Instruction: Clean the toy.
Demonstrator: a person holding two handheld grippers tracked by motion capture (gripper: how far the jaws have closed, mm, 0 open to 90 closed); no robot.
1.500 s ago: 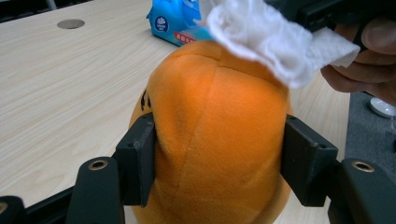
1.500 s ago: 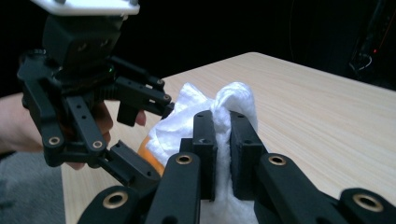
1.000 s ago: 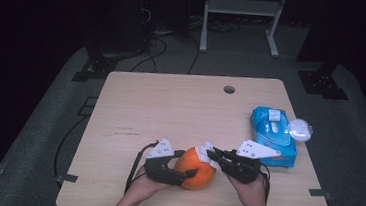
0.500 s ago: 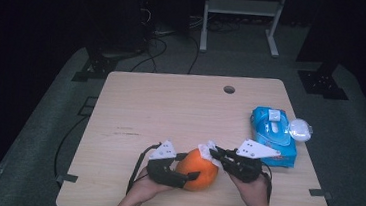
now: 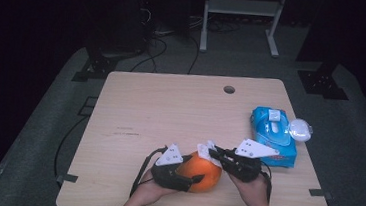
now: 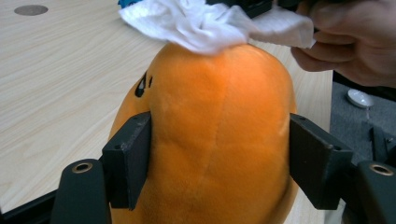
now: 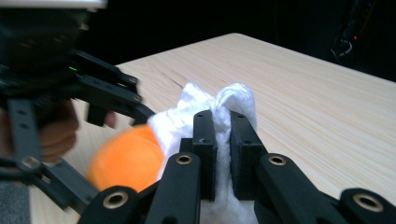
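Pale wood grain covers the surface [image 5: 170,112], a rectangular top with a round cable hole [image 5: 229,89] near its far edge and dark tape tabs at the near corners. It stands on grey carpet [image 5: 42,136] in a dark room, with black cables trailing over the floor beyond it and the white legs of a rack [image 5: 241,18] at the back. Toward the right edge lies a blue pack of wipes [image 5: 273,136] with a white lid beside it. At the near edge an orange plush toy [image 5: 200,172] rests on the wood, gripped by the left gripper [image 6: 219,163], whose jaws press into its soft sides and have just been closing further. The right gripper [image 7: 222,135] has its jaws clamped tight on a white wipe [image 7: 233,100], which lies against the toy's top.
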